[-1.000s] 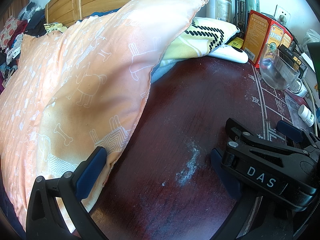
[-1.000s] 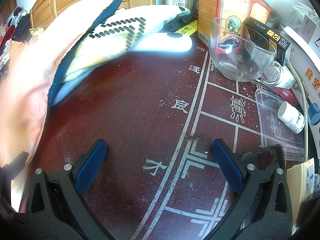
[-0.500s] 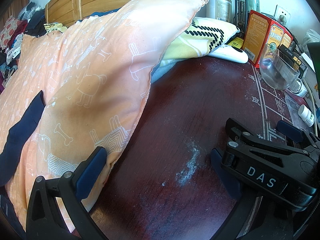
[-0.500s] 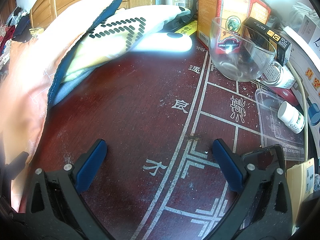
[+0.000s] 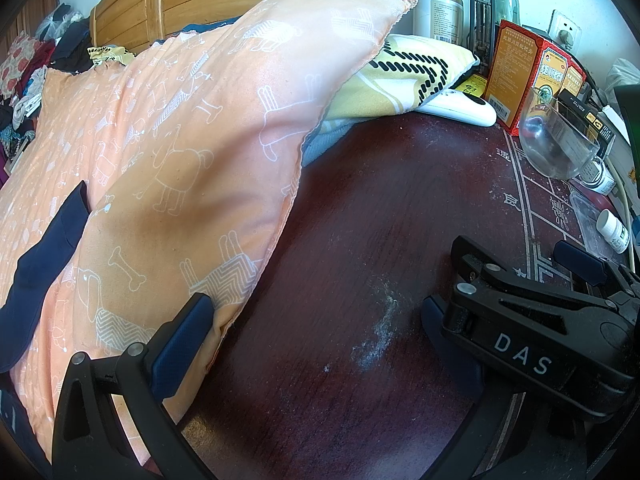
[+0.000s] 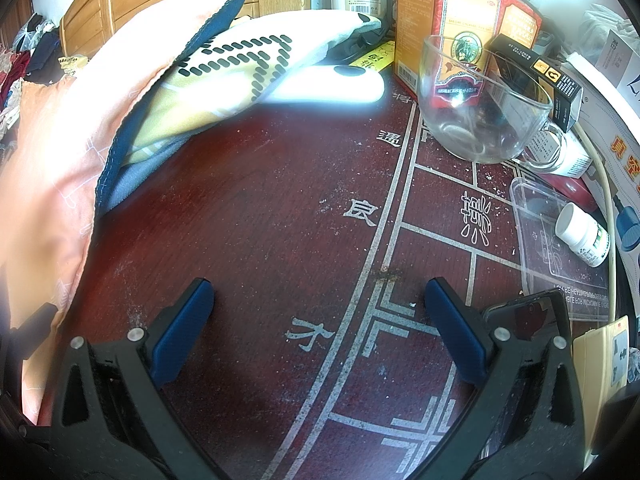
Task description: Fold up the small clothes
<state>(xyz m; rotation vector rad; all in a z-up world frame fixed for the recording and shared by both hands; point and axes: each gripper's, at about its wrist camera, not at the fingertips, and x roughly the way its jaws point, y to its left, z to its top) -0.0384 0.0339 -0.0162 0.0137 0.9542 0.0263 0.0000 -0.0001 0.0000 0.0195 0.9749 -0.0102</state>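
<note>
A dark navy cloth (image 5: 44,264) lies over the left side of a big orange pillow with white dog drawings (image 5: 192,128); its lower part runs out of the left wrist view. My left gripper (image 5: 312,336) is open over the dark red table (image 5: 360,208), and its left pad (image 5: 180,344) touches the pillow's bottom corner. Its right finger is hidden behind the right gripper's black frame marked DAS (image 5: 520,344). My right gripper (image 6: 318,332) is open and holds nothing, low over the table's white painted lines (image 6: 384,240). The cloth is absent from the right wrist view.
A yellow patterned cushion (image 6: 224,76) and a white device (image 6: 332,88) lie behind the pillow. A glass mug (image 6: 480,112), red boxes (image 6: 460,12), a pill bottle (image 6: 584,240), a clear lid (image 6: 540,220) and a phone (image 6: 524,316) crowd the right. Clothes (image 5: 28,72) pile up far left.
The navy cloth came in from the left edge onto the pillow between one second and half a second ago and has barely shifted since. Neither gripper has moved.
</note>
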